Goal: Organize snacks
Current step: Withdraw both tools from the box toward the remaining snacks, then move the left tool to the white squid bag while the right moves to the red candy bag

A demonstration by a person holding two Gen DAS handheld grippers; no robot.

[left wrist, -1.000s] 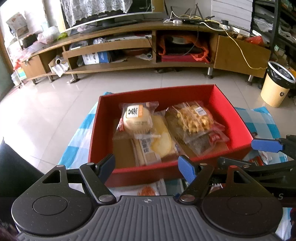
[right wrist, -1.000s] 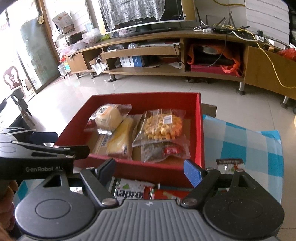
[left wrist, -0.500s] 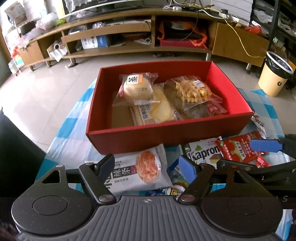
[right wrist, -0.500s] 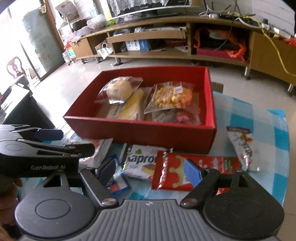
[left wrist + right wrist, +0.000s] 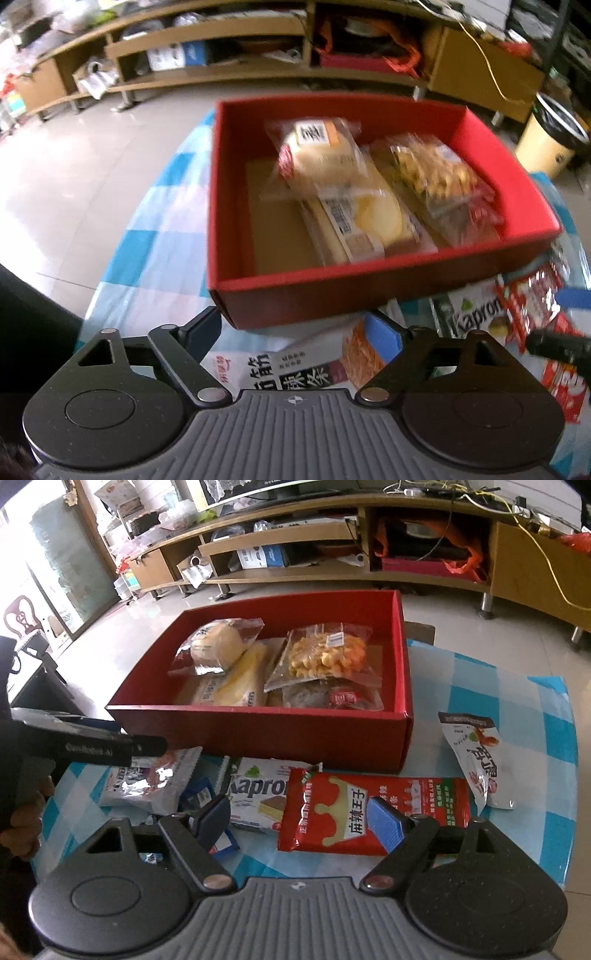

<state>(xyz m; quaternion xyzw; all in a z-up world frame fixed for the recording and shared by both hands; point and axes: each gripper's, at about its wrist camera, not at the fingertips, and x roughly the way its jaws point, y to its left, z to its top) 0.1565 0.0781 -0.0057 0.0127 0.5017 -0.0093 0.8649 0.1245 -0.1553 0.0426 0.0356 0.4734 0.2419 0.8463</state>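
A red box (image 5: 369,284) (image 5: 258,734) on a blue checked cloth holds a bun pack (image 5: 317,155), a yellow cake pack (image 5: 365,225) and a bag of yellow puffs (image 5: 325,657). In front of it lie a white snack pack (image 5: 295,369) (image 5: 147,779), a Kapron wafer pack (image 5: 258,794) (image 5: 476,317), a red snack pack (image 5: 369,805) and a white bag (image 5: 476,753) at the right. My left gripper (image 5: 295,332) is open just above the white pack. My right gripper (image 5: 299,816) is open above the red pack.
A long wooden TV stand (image 5: 369,546) runs along the back with cluttered shelves. A yellow bin (image 5: 550,144) stands on the floor at the right. A small blue packet (image 5: 199,794) lies between the white pack and the Kapron pack.
Both grippers have pulled back from over the box and tilted down, so the packs lying in front of the box came into view. Both stayed open.
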